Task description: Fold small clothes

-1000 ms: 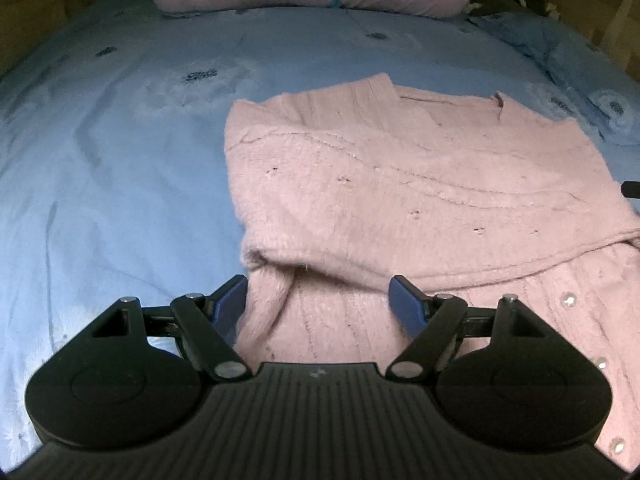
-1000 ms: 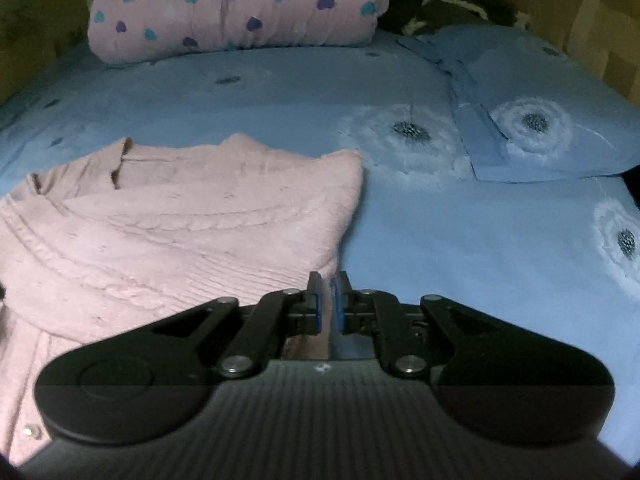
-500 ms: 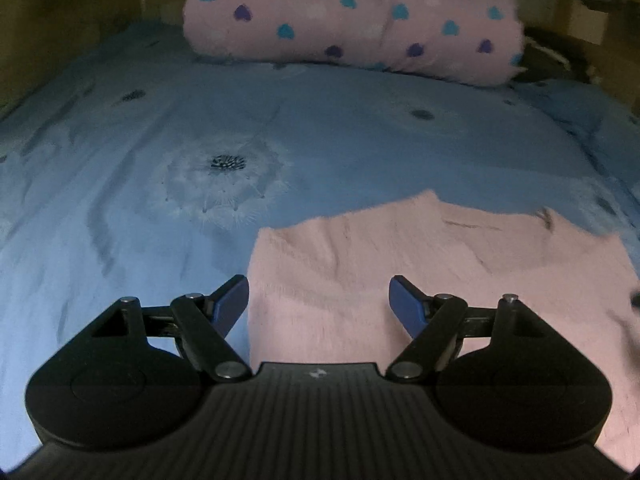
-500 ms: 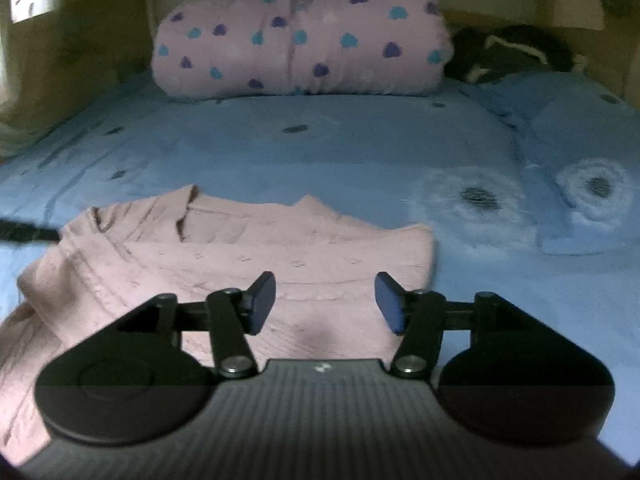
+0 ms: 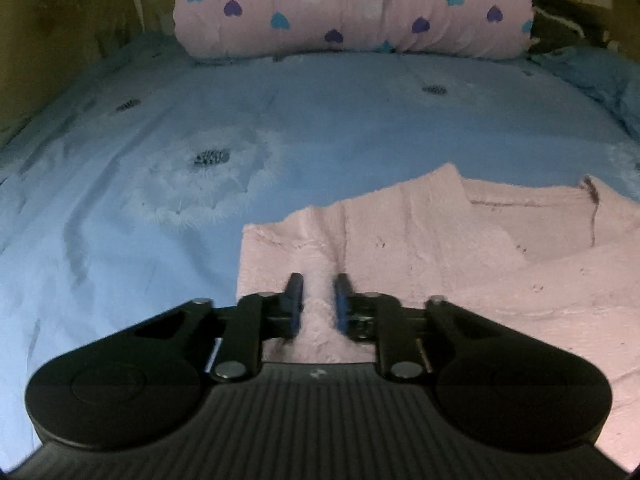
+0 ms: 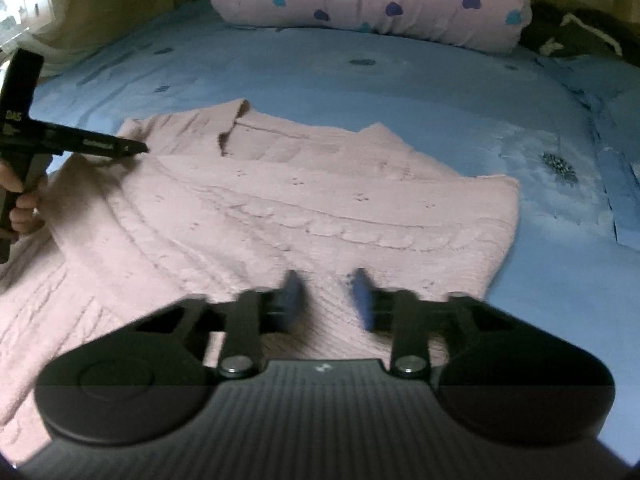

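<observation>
Pink knit sweater (image 6: 304,208) lying partly folded on the blue bed (image 5: 120,240) in front of the heart-print bolster (image 5: 352,8), with the left gripper (image 5: 318,300), jaws clamped on a raised pinch of its edge, and the right gripper (image 6: 326,300), jaws narrowly apart over its near hem.

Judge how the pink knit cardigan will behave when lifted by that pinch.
Pink knit cardigan likely floppy: fabric already ridges between the left gripper fingers. Probably drapes and unfolds, since sleeves lie loosely folded. Fuzzy knit seems unlikely to slip.
</observation>
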`<state>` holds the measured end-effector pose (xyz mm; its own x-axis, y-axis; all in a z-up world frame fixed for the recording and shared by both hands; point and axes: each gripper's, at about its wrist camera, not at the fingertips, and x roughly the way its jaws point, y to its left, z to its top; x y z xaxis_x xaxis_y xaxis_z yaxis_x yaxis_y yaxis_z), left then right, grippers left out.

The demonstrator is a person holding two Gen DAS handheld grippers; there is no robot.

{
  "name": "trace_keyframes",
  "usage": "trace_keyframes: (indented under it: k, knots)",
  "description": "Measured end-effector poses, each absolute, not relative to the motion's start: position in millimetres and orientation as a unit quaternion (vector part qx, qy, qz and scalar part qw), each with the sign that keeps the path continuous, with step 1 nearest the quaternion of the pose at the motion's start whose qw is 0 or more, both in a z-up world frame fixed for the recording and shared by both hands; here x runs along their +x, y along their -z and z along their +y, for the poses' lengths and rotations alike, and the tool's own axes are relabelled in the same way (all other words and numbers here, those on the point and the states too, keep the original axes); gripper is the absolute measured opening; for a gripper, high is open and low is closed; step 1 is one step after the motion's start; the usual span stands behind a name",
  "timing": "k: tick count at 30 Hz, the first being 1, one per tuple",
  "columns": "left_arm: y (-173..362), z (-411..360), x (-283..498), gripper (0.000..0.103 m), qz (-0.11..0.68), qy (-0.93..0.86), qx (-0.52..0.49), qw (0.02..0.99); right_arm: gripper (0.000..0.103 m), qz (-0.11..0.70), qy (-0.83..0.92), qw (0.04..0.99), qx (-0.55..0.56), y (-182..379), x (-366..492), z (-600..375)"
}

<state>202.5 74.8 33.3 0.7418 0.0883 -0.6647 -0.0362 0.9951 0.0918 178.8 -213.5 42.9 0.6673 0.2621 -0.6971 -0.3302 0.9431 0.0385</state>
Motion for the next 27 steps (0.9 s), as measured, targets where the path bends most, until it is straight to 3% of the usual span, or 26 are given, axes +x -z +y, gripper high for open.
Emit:
trace_keyframes:
  k: [7, 13, 20, 23, 25, 27]
  knots:
    - [-62.0, 88.4, 191.3, 0.012, 0.299, -0.032, -0.033, 0.953, 0.01, 0.32, -0.136, 0.937, -0.046, -60.5, 167.9, -208.7]
    - [-53.7, 74.2, 200.5, 0.012, 0.272, -0.028, -0.008, 0.962, 0.009, 0.263, -0.062, 0.96, -0.073, -66.1, 175.9, -204.4]
    - [-25.2, 74.3, 215.9, 0.018, 0.298, -0.042, 0.014, 0.954, 0.011, 0.307, -0.045, 0.949, -0.055, -27.9, 196.4, -212.9]
    - [-32.2, 73.0, 213.3, 0.03, 0.302, -0.039, 0.028, 0.952, 0.015, 0.302, -0.045, 0.951, -0.047, -31.0, 195.9, -214.7]
    - [-42.2, 73.7, 207.2, 0.051, 0.303, -0.04, 0.033, 0.952, 0.025, 0.297, -0.036, 0.954, -0.034, -36.4, 194.1, -217.6]
    - [-53.7, 75.2, 197.2, 0.062, 0.296, -0.039, 0.037, 0.954, 0.026, 0.289, -0.028, 0.956, -0.024, -43.4, 190.7, -221.6]
